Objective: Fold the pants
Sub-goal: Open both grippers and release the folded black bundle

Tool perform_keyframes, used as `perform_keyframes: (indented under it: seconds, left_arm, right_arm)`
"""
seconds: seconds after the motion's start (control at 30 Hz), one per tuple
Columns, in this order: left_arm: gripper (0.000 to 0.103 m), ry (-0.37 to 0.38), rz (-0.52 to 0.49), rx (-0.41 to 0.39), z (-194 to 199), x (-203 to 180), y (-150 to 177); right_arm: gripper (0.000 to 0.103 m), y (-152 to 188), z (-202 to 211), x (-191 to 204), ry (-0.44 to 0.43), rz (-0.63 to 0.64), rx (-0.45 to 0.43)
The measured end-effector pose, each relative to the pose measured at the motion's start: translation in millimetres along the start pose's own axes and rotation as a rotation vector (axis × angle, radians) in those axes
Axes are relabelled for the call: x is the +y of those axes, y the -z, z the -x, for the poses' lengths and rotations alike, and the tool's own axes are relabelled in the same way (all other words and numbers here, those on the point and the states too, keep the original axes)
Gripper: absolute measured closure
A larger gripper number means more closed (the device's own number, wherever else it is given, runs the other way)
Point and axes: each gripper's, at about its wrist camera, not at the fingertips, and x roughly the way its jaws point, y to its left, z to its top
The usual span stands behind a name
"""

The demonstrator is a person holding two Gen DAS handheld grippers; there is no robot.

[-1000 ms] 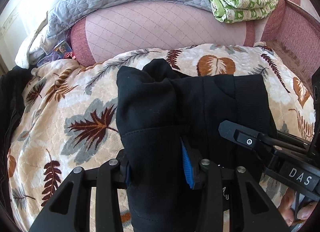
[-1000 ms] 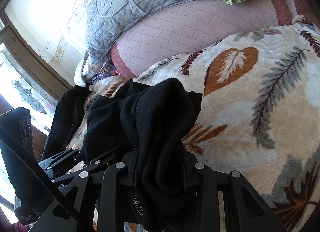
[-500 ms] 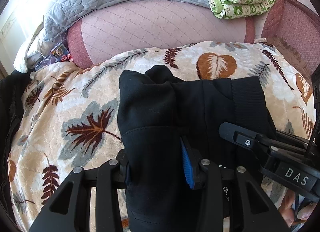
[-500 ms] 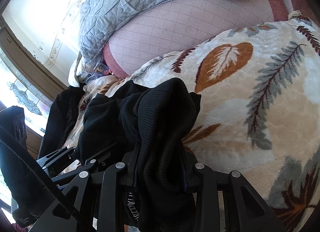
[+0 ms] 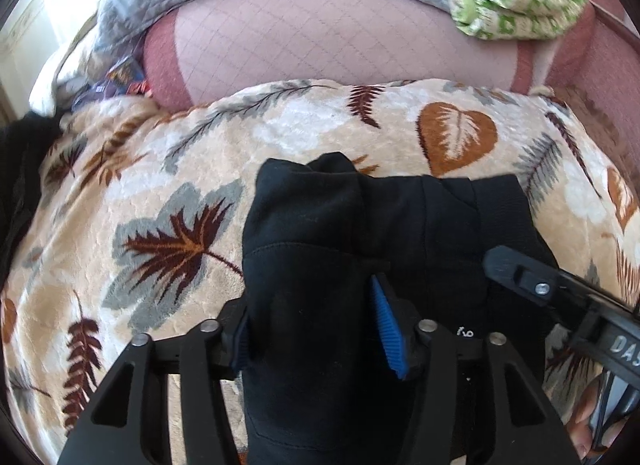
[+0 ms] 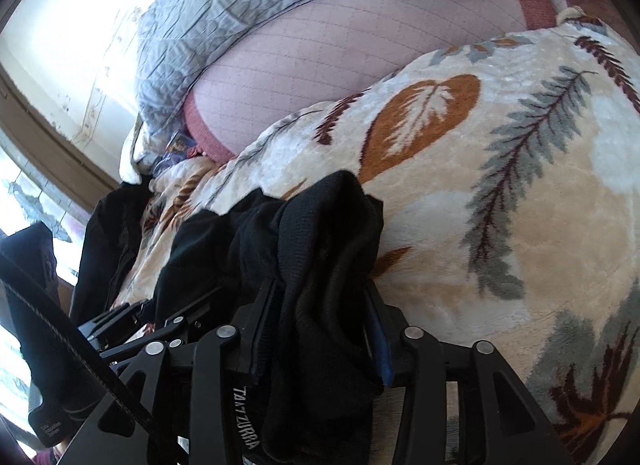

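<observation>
Black pants lie bunched on the leaf-print blanket over the bed, in front of the pink cushion. Left hand-held gripper: jaws opening, pants fabric between them, blue pad showing on one side. Right hand-held gripper: jaws also opening, ribbed cuff between them (contact with the pads unclear in both views).
</observation>
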Motion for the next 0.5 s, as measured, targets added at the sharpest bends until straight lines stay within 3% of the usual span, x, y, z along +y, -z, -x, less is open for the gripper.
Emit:
perform_keyframes:
  seconds: [0.1, 0.23, 0.5]
  left_arm:
    - [0.033, 0.012, 0.095, 0.03, -4, 14, -1]
    - [0.032, 0.087, 0.234, 0.096, -6, 35, 2]
    - [0.032, 0.084, 0.253, 0.089, 13, 39, 7]
  right_arm:
    - [0.045, -4, 6, -6, 0.008, -0.02, -0.027]
    - [0.045, -7, 14, -11, 0.026, -0.031, -0.053]
    - [0.044, -7, 28, 1, 0.032, 0.001, -0.094]
